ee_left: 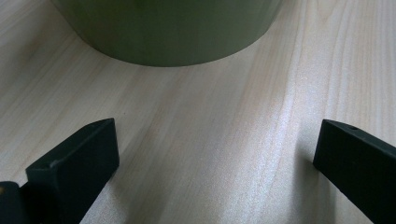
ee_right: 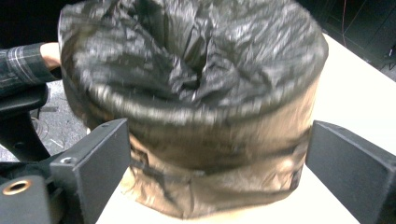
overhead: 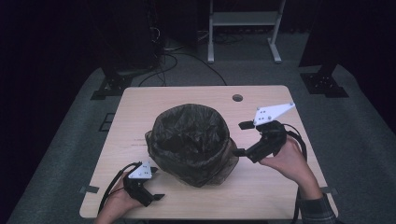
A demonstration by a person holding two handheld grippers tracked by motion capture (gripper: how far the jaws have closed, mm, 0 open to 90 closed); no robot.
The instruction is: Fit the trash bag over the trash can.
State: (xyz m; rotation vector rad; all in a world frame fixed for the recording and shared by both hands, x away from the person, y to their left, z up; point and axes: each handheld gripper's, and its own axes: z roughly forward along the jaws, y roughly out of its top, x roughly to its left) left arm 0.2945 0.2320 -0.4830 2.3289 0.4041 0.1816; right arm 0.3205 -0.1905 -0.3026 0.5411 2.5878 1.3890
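Both jaws of my right gripper (ee_right: 219, 163) stand spread, empty, framing the bag-lined bin (ee_right: 201, 107) directly ahead. Left gripper (ee_left: 215, 158) likewise released, low beside its base. Advise gripping the liner's overhang squarely.

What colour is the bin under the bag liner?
Olive green bin, clearest in the left gripper view; the bag liner over it is dark.

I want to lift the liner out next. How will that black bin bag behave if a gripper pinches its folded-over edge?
The bin bag looks thin and crinkled, so it would probably bunch up limply instead of holding shape. Its glossy film may slip between flat jaws. It hangs loosely over the bin, so pulling it might drag or tip the bin, which looks light.
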